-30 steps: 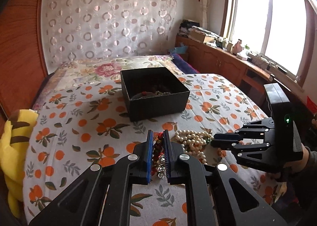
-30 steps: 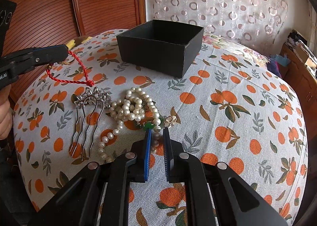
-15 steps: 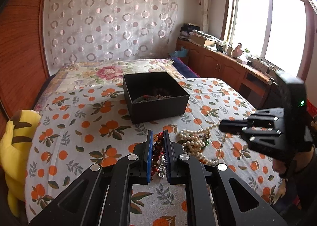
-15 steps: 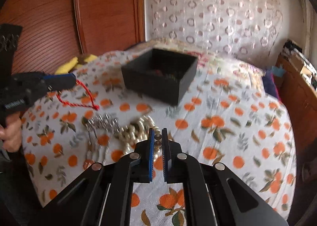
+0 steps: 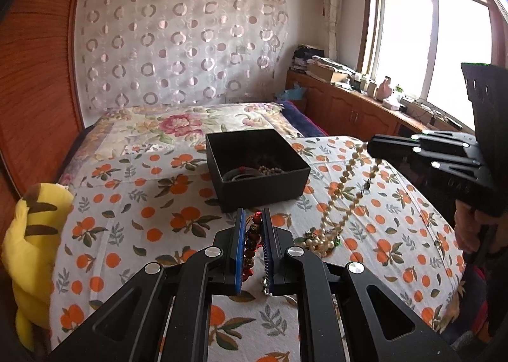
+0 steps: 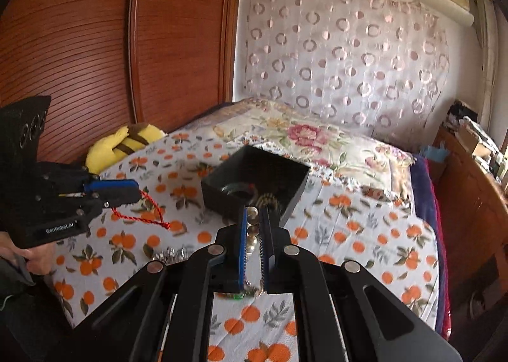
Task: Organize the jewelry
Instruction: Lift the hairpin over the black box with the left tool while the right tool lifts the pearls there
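Note:
A black open box stands mid-bed with some jewelry inside; the right wrist view shows it as well. My left gripper is shut on a red beaded bracelet on a red cord, and hovers left of the box. My right gripper is shut on a pearl necklace. It hangs from the gripper right of the box, and the strand trails down to a heap on the bedspread.
A silver hair comb lies on the orange-print bedspread. A yellow plush toy sits at the bed's left edge by the wooden wardrobe. A wooden cabinet with clutter runs under the window on the right.
My right gripper rose from the bed with the pearl necklace, drawing the strand up from its heap. The left gripper stayed put with the red bracelet.

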Demonstrator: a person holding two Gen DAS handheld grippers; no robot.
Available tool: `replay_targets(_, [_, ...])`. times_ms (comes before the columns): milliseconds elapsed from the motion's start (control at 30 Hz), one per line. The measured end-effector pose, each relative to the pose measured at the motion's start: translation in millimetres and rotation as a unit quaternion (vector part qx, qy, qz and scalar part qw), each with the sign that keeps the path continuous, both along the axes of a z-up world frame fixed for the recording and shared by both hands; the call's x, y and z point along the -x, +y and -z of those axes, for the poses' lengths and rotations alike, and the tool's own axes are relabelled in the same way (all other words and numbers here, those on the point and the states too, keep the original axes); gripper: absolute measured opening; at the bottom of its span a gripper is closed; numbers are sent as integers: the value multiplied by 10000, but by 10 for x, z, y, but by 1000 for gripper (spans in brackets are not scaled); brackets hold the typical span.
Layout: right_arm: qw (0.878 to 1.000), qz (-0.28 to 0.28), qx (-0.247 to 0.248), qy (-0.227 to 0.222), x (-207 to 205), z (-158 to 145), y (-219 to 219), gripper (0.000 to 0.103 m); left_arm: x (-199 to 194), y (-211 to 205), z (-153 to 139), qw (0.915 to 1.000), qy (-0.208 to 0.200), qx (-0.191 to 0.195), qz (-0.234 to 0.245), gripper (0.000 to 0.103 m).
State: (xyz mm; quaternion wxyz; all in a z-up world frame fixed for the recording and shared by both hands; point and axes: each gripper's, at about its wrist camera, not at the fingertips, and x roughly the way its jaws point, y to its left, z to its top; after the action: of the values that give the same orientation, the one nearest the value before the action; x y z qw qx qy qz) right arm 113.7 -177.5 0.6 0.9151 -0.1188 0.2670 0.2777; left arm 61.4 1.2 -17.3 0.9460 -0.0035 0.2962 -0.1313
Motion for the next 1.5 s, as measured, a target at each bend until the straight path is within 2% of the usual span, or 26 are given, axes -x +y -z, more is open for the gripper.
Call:
replay_targets(467, [9991,44,-186,-372,-151,-429,31,8,-237,-9,-111,9999,-103,-43,-21,9])
replay_targets(1067, [9960,273,-170,-832,-533,-938,48,8,-841,-110,-216,9996,-183,-60,-188,9])
replay_targets(1500, [9945,361,-141,-974,-796,-1150,124,8,-1319,-246,-80,9998,117,-67,-137,9])
